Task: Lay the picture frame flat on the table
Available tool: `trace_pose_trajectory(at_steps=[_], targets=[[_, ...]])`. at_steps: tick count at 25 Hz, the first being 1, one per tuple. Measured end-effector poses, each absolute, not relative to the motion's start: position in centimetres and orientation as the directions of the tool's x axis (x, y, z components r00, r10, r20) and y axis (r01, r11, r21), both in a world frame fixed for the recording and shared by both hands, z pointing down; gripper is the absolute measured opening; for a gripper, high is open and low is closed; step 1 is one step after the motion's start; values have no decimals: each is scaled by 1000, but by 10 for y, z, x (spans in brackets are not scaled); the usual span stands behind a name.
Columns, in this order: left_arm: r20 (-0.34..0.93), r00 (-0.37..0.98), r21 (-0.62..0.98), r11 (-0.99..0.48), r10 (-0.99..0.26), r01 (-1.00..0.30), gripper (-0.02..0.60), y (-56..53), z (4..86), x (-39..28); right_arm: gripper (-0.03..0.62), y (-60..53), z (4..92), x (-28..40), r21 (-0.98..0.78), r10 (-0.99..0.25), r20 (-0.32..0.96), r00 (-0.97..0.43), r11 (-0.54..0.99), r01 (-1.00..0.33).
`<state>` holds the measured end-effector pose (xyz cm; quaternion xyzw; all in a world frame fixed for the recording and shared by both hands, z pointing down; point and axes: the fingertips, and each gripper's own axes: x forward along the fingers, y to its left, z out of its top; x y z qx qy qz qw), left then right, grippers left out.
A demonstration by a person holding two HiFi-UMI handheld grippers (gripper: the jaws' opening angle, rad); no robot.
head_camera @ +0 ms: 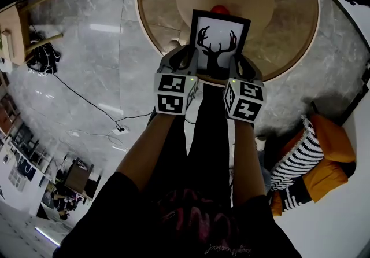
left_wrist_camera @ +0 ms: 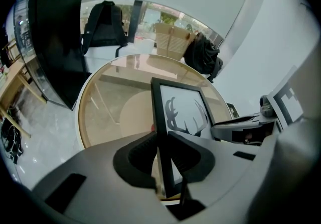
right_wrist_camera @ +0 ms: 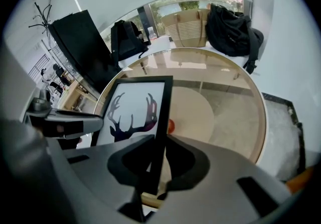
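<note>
small red obj (head_camera: 219, 8) | striped cushion (head_camera: 298, 155) | blk backpack (left_wrist_camera: 103, 22) | floor cable (head_camera: 87, 100)

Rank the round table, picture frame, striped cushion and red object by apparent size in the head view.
1. round table
2. picture frame and striped cushion: these look about alike, so they are not ranked apart
3. red object, mostly hidden behind the frame

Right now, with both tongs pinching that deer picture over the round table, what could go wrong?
1. The left tongs and right tongs grip the picture frame only by its thin side edges; tipping it could make it slip or twist.
2. A small red object sits on the table just behind the frame; laid backwards, the frame might land on it.
</note>
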<state>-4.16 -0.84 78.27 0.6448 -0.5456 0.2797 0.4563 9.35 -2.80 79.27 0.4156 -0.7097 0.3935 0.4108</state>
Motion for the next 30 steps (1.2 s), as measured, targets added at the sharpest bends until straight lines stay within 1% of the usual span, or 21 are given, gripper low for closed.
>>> trace_pose_trajectory(at_steps=[8,13,18,30], targets=[[872,260,294,21,-414,-955,71,-3,794,-39,81,-23,804,94,-208,-244,922,-301,344,-916],[864,261,300,24,-431,-954,71,-4,798,-39,81,-22,808,94,-206,-244,923,-297,338,-918],[875,258,294,26,-409,-955,71,-1,806,-39,81,-17,814,95,-200,-235,928,-289,342,-918],[875,270,295,1,-402,-956,72,1,815,-35,81,-15,823,97,-171,-235,934,-269,367,-915]])
